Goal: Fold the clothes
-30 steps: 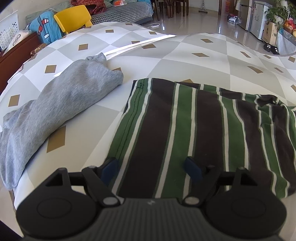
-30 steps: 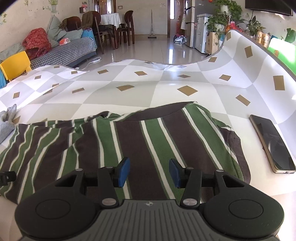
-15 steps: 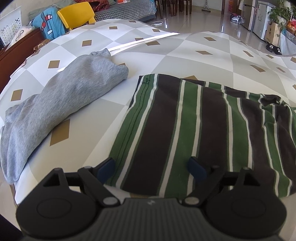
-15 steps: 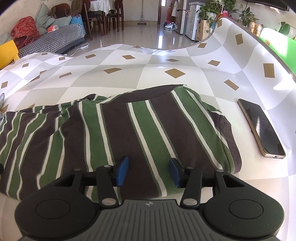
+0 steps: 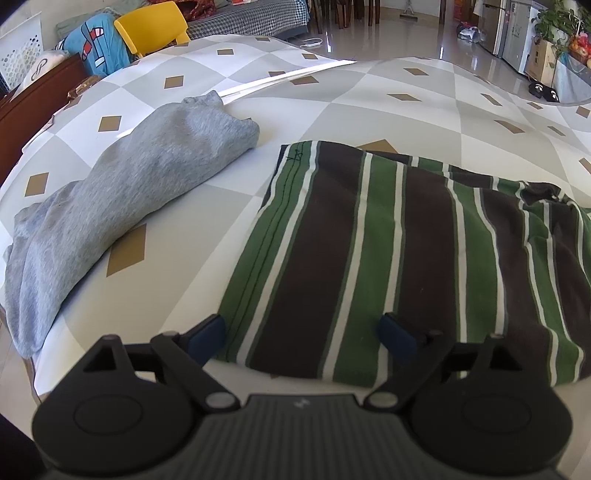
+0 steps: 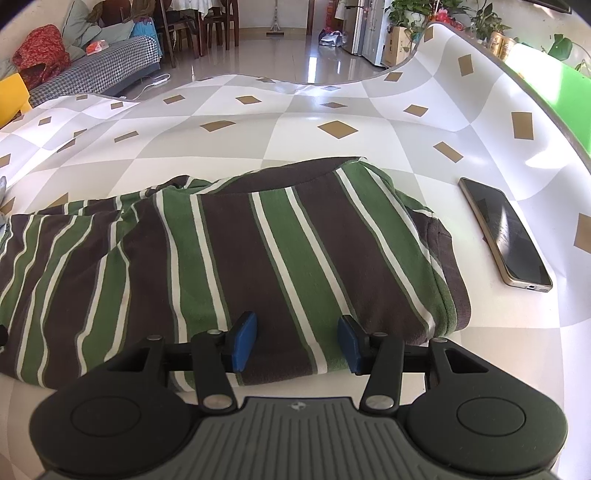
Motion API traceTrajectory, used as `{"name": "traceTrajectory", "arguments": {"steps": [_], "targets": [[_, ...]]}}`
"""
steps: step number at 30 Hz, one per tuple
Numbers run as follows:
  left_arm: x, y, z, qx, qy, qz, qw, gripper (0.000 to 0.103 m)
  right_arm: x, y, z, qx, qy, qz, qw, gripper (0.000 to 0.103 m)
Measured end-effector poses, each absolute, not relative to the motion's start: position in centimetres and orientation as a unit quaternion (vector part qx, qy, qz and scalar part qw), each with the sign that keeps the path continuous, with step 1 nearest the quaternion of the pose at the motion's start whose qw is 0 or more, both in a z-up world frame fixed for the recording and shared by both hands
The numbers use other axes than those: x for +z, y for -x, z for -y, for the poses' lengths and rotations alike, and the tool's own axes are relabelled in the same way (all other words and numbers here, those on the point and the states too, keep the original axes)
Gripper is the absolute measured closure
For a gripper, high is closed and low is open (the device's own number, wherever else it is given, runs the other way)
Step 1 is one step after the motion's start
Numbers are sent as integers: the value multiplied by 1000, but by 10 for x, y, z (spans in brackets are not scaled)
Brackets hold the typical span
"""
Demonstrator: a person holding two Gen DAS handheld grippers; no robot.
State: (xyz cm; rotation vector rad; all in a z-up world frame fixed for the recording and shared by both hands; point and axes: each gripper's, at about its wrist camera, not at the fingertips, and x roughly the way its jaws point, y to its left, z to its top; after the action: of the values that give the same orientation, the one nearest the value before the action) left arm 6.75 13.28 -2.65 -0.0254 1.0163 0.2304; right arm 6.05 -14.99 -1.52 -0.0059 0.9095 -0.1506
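- bench (image 5: 332, 110) with a grey/white checked cover and tan diamonds; the cover curls up at the far right edge in the right wrist view.
- striped shirt (image 5: 369, 240), green/brown/white, lies folded flat on the bench near its front edge, stripes running away from the cameras; some bunching at its far right side in the left wrist view. Collar end sits to the right (image 6: 332, 173).
- grey garment (image 5: 122, 192), crumpled in a long heap, left of the striped shirt, apart from it, draping off the bench's left front edge.
- left gripper (image 5: 304, 332) angled downward over the shirt's left front corner; jaws wide and opening, blue pads (image 5: 207, 332) straddle the hem; nothing pinched.
- right gripper (image 6: 297, 339) angled downward over the shirt's front hem toward its right end; jaws partly apart, pads (image 6: 243, 339) over the fabric, no cloth visibly clamped.
- phone (image 6: 506, 236), dark screen up, on the bench right of the shirt, not touching.
- yellow chair (image 5: 151, 26) beyond the bench, far left.
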Motion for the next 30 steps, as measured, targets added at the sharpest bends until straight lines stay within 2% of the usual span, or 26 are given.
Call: {"name": "traceTrajectory", "arguments": {"steps": [9, 19, 30], "targets": [[-23, -68, -132, 120, -6, -492, 862, 4, 2, -47, 121, 17, 12, -395, 918, 57], [-18, -71, -138, 129, -13, -490, 862, 3, 3, -41, 69, 133, 45, -379, 915, 57], [-2, -77, -179, 180, 43, -475, 860, 2, 1, -33, 19, 226, 80, -364, 900, 57]]}}
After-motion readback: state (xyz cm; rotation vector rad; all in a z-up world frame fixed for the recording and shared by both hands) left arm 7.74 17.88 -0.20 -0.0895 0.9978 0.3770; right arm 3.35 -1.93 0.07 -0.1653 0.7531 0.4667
